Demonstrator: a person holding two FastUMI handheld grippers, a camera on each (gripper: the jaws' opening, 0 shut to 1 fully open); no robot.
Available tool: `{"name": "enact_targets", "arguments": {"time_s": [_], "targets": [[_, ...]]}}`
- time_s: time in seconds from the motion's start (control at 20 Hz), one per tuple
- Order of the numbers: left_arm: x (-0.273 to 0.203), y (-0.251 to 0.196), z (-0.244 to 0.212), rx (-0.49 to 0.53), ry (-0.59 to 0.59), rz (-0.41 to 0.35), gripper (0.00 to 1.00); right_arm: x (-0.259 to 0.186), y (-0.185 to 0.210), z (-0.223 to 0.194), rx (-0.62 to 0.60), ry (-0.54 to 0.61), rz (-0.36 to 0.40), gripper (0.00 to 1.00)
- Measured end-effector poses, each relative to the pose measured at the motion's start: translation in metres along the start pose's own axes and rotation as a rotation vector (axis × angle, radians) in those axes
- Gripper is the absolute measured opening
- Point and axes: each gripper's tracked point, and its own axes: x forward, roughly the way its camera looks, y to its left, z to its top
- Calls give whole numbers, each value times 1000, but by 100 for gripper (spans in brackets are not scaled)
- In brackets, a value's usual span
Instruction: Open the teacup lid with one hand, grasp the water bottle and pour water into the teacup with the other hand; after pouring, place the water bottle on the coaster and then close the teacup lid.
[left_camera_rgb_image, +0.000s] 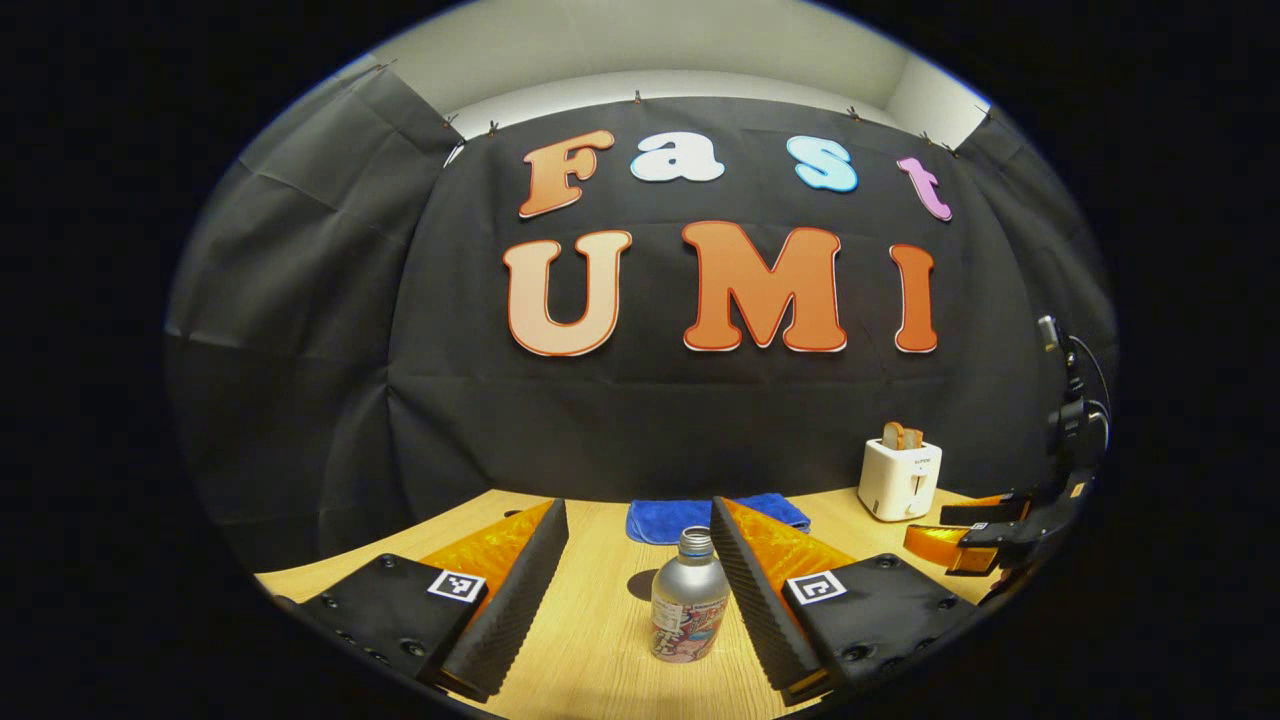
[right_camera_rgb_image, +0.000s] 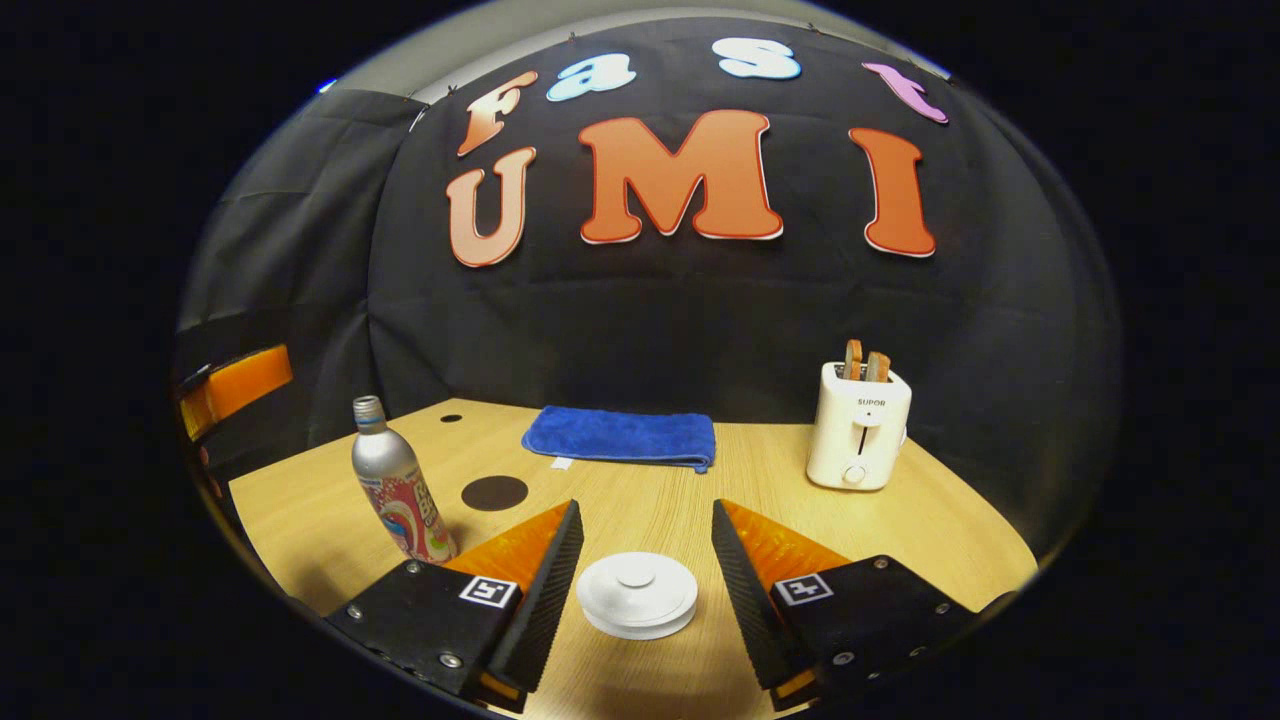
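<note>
While both tongs gape wide, left tongs (left_camera_rgb_image: 638, 560) framing one water bottle (left_camera_rgb_image: 689, 610), right tongs (right_camera_rgb_image: 640, 555) framing one teacup lid (right_camera_rgb_image: 637, 594).

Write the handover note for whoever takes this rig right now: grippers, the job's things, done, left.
Left gripper: open, fingers either side of the water bottle, not pressing it.
Right gripper: open, fingers astride the teacup lid, not touching.
Bottle stands upright on the table, cap off; the dark round coaster lies bare just behind it.
Done: nothing; lid still on.
Left: lift the lid, grasp bottle, pour, set bottle on coaster, close lid.
</note>
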Motion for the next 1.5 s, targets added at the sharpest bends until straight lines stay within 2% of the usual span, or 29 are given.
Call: {"name": "enact_targets", "arguments": {"time_s": [0.1,0.2,0.25,0.35,0.45,0.7,0.75,0.8,0.85,0.95,1.0,1.2,1.3,1.4,1.5], "targets": [[4,-2,-7,5,17,-4,94,8,-1,-15,-10,33,3,73],[8,-2,-13,9,29,-6,91,17,1,-26,-18,56,17,77],[11,-3,-16,10,37,-5,91,22,3,-31,-24,68,24,76],[14,-3,-25,13,54,-8,91,29,3,-40,-28,89,28,61],[18,-3,-32,18,68,-6,94,34,8,-45,-39,97,41,58],[26,-3,-49,6,102,-16,94,43,14,-54,-66,113,60,57],[28,-4,-51,3,109,-19,97,44,15,-55,-63,116,64,53],[28,-4,-54,0,113,-22,96,44,15,-53,-69,109,65,57],[29,-4,-56,-1,117,-23,94,46,15,-54,-79,108,65,57],[31,-3,-60,-5,127,-24,96,46,13,-53,-87,99,58,57],[31,-4,-62,-6,131,-25,97,46,12,-52,-87,98,56,47],[32,-12,-66,13,139,-44,97,47,11,-52,-79,92,61,28],[31,-18,-71,24,150,-66,94,48,11,-53,-40,101,70,26],[30,-27,-76,32,163,-91,97,48,13,-53,-14,106,80,24],[28,-33,-80,37,174,-113,94,48,11,-50,-4,100,78,23]]}}
